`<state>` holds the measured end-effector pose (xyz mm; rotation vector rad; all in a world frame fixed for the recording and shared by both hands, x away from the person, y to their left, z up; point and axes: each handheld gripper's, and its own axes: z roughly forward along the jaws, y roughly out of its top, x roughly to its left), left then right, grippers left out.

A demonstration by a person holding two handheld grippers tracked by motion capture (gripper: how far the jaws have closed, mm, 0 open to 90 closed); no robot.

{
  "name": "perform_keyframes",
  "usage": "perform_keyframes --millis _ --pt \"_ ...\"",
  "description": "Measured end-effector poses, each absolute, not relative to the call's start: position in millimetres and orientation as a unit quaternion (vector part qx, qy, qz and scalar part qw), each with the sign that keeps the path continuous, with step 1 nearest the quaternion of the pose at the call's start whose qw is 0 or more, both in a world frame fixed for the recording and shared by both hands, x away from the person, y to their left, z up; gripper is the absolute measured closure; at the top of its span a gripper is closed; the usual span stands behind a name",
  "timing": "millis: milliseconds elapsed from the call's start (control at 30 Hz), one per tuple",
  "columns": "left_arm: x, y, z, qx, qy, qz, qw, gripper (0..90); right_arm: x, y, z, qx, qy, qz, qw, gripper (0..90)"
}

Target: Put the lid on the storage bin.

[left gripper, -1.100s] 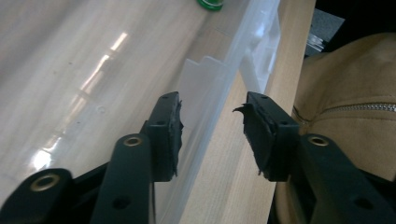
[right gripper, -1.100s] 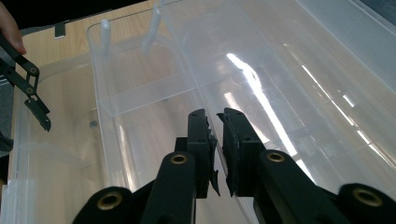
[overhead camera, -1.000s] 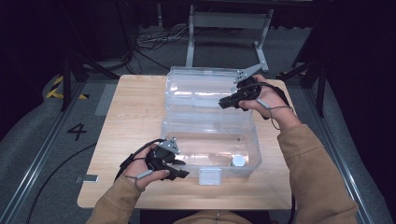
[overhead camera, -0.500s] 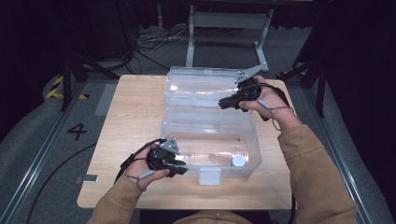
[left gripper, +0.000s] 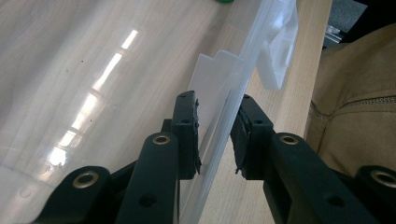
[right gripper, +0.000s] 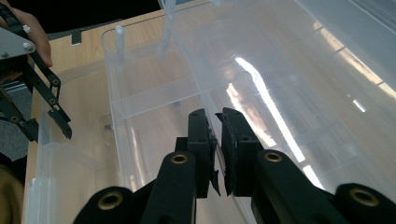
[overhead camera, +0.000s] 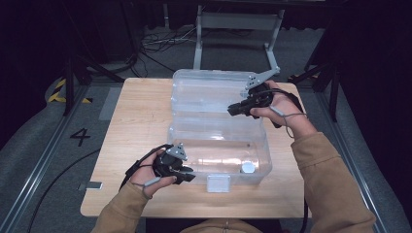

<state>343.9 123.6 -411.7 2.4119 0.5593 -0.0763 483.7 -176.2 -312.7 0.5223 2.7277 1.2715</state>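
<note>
The left gripper [left gripper: 215, 135] straddles the thin front wall of the clear plastic box [overhead camera: 218, 145] near its white latch [overhead camera: 218, 183], one jaw inside and one outside. Its jaws have just been closing around that rim, and in the left gripper view a sliver of gap seems to remain on either side, so it reads as bracketing the wall rather than pinching it firmly. The right gripper [right gripper: 218, 140] is nearly shut on the edge of the box's raised lid [overhead camera: 209, 94], the clear wall running up between its pads; in the high view it sits at the lid's far right side. The box stands open in the middle of the wooden counter [overhead camera: 131, 126], base toward the person, lid hinged away, with a small white round thing [overhead camera: 248, 168] lying in the base near the front right corner. The box looks light, thin-walled and somewhat flexible, with smooth glossy faces likely to slip under hard pads. The rims and the moulded latch area are probably the stiffest places to take hold, and a grip on a flat panel may bow it. Compared with the earlier high views, both hands and the box sit where they were. The only change is the narrower left jaws.
</note>
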Motion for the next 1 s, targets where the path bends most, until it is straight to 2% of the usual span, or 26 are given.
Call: perform_keyframes --millis 1000 --pt "343 124 -412 0.918 0.22 -0.03 0.328 72.6 461 -178 -308 0.15 0.896 0.415 0.046 83.1"
